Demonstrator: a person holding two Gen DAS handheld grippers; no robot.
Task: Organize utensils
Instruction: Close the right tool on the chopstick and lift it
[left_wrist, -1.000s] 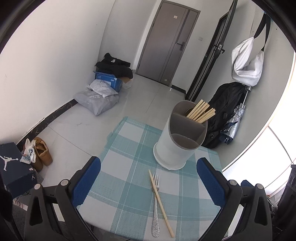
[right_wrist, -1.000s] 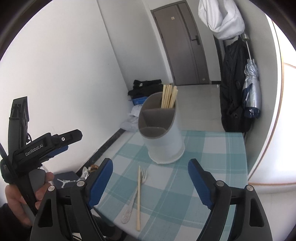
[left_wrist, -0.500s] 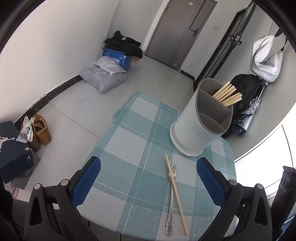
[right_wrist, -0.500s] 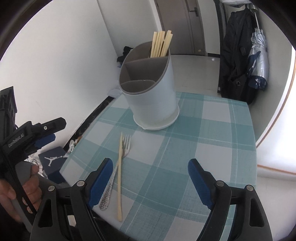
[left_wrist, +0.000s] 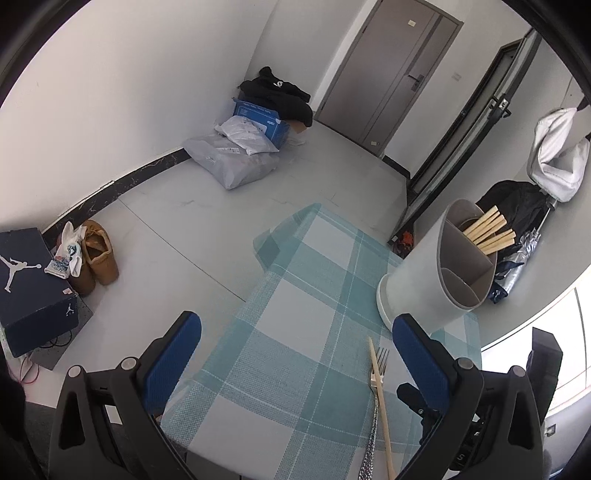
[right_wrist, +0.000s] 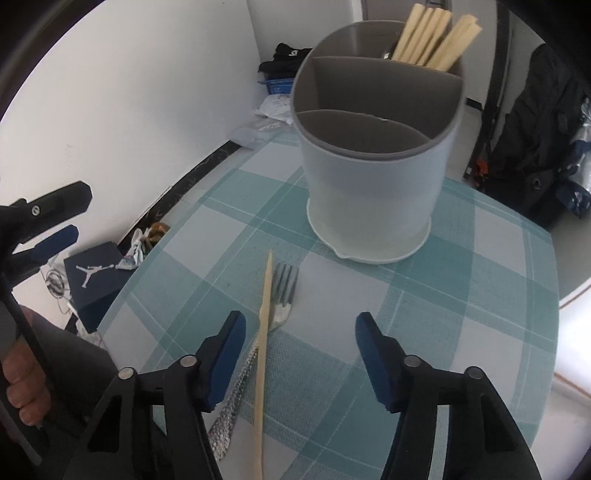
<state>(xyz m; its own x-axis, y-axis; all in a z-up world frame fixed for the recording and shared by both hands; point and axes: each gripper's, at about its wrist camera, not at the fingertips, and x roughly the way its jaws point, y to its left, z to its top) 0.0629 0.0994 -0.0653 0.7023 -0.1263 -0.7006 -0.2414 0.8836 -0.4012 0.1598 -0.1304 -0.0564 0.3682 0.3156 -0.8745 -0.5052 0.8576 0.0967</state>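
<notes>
A white utensil holder (right_wrist: 373, 192) with grey dividers stands on the checked tablecloth (right_wrist: 443, 295), several wooden chopsticks (right_wrist: 432, 40) in its far compartment. In front of it lie a silver fork (right_wrist: 284, 291) and one wooden chopstick (right_wrist: 264, 347) side by side. My right gripper (right_wrist: 299, 354) hangs low over the cloth; its jaws are closing with nothing between them, the chopstick just inside its left finger (right_wrist: 225, 354). My left gripper (left_wrist: 295, 354) is open over the table's left edge. The holder (left_wrist: 436, 273), fork (left_wrist: 380, 369) and chopstick (left_wrist: 380, 406) sit to its right.
On the floor are a dark shoe box (left_wrist: 33, 284), brown shoes (left_wrist: 98, 254), grey parcels (left_wrist: 232, 158) and a blue box (left_wrist: 260, 120). A black backpack (right_wrist: 535, 140) leans by the door frame. A hand (right_wrist: 22, 387) holds the left gripper.
The right gripper has come down and forward to the fork and chopstick, and its jaws have narrowed. The left gripper has drifted left and lower, so the holder now sits at its right.
</notes>
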